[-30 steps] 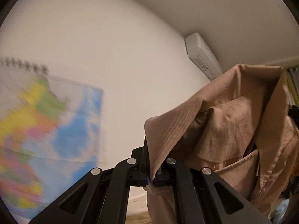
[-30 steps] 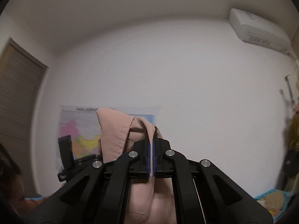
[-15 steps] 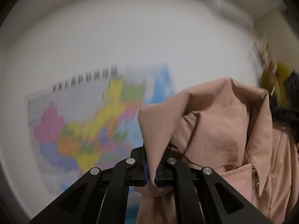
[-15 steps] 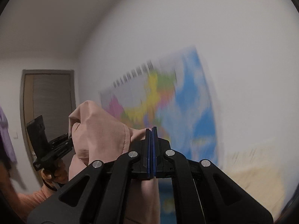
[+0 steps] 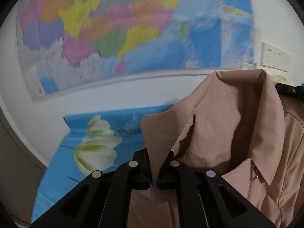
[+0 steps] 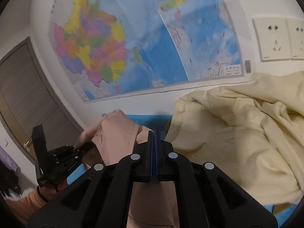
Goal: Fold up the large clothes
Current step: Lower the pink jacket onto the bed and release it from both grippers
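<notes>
1. A bed with a blue flowered sheet [image 5: 62, 171] runs up to a white wall.
2. A coloured map [image 6: 144, 43] hangs on that wall, with sockets [image 6: 269, 38] to its right; a grey door [image 6: 20, 102] stands at the left.
3. A cream quilt [image 6: 237, 142] lies heaped on the right part of the bed, touching the wall.
4. The pink jacket [image 5: 237, 144] hangs above the sheet between both tongs.
5. The left tongs [image 5: 154, 172] are clamped on a jacket edge; the right tongs [image 6: 154, 163] are clamped on pink cloth too.
</notes>
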Demonstrator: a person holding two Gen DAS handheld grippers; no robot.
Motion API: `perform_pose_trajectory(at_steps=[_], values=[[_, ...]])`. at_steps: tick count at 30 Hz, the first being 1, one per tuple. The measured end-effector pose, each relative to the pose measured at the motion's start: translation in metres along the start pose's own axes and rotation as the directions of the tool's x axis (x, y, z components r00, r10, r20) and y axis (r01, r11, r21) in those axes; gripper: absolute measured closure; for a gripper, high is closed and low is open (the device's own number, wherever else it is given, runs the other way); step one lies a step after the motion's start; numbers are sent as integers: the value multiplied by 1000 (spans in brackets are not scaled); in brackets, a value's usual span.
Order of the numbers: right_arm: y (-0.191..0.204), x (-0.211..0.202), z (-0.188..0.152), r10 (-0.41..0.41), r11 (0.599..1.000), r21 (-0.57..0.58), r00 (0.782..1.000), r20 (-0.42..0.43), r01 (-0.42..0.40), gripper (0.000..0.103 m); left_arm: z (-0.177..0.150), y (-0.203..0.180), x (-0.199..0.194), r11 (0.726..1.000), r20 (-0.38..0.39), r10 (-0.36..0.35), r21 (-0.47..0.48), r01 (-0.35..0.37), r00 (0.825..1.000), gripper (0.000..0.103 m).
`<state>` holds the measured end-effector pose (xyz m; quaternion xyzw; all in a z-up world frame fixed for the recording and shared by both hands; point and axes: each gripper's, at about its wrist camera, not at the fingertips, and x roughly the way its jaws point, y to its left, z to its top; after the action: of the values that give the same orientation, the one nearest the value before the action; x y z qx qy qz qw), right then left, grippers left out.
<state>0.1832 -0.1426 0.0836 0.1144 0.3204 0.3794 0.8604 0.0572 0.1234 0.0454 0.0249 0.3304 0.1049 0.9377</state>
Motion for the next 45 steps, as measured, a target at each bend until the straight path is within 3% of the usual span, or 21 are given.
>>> perform_pose_trajectory(at_steps=[5, 8, 12, 13, 15, 16, 17, 21, 23, 26, 28, 30, 31, 32, 34, 36, 37, 40, 41, 43, 45], values=[[4, 16, 25, 3, 1000, -1, 1000, 16, -3, 101, 41, 13, 14, 1000, 48, -9, -12, 9, 999, 100], [-13, 36, 46, -79, 997, 25, 995, 59, 78, 102, 59, 11, 30, 999, 34, -33, -22, 34, 999, 98], [-33, 58, 48, -157, 985, 69, 986, -46, 160, 101, 51, 2, 85, 999, -105, -32, 22, 34, 994, 72], [-31, 55, 44, -157, 986, 54, 986, -54, 160, 96, 46, 3, 92, 999, -120, -17, 27, 20, 993, 70], [-24, 43, 29, -145, 989, 10, 986, -77, 146, 64, 34, 14, 99, 999, -141, -45, -3, 45, 989, 51], [-18, 32, 17, -170, 985, -24, 982, -85, 169, 27, 27, 26, 97, 996, -144, -90, -29, 87, 985, 50], [-10, 21, 4, -201, 978, -66, 976, -82, 195, 18, 23, 33, 93, 993, -133, -116, -40, 112, 984, 46], [9, 0, -45, -270, 952, -178, 957, -108, 248, 5, 2, 61, 70, 980, -103, -201, -27, 200, 974, 27], [17, 3, -72, -255, 953, -206, 954, -155, 221, 6, -16, 62, 61, 971, -128, -228, 43, 235, 965, 23], [28, 20, -100, -334, 918, -287, 923, -189, 274, 6, -42, 57, 54, 955, -163, -246, 131, 268, 956, 14], [28, 31, -109, -335, 916, -305, 916, -222, 262, 8, -58, 55, 53, 933, -196, -297, 150, 328, 934, 14], [28, 42, -111, -375, 896, -337, 900, -224, 290, 33, -70, 53, 52, 890, -242, -385, 157, 427, 891, 14], [26, 45, -110, -367, 899, -337, 900, -237, 278, 72, -73, 54, 52, 886, -245, -391, 160, 435, 887, 14], [24, 47, -107, -359, 906, -325, 898, -253, 271, 93, -77, 54, 54, 886, -255, -387, 163, 434, 886, 14], [26, 38, -95, -342, 914, -307, 912, -227, 266, 97, -80, 54, 59, 878, -281, -400, 157, 453, 872, 37], [37, 22, -77, -350, 896, -344, 922, -163, 279, 99, -79, 58, 63, 882, -282, -404, 131, 452, 870, 84], [42, 14, -68, -345, 892, -355, 928, -137, 279, 100, -72, 64, 63, 887, -272, -411, 100, 450, 870, 93], [61, -8, -26, -336, 875, -385, 941, -49, 293, 100, -46, 82, 54, 909, -183, -404, 24, 415, 896, 100], [62, -11, -16, -354, 863, -392, 935, -17, 320, 100, -36, 87, 49, 920, -143, -385, 12, 391, 912, 100], [60, -12, 5, -404, 825, -404, 912, 64, 394, 100, -18, 99, 43, 924, -89, -383, -41, 381, 919, 100], [28, -2, 21, -447, 844, -309, 893, 48, 439, 99, -9, 102, 44, 932, -74, -363, -44, 361, 929, 98]])
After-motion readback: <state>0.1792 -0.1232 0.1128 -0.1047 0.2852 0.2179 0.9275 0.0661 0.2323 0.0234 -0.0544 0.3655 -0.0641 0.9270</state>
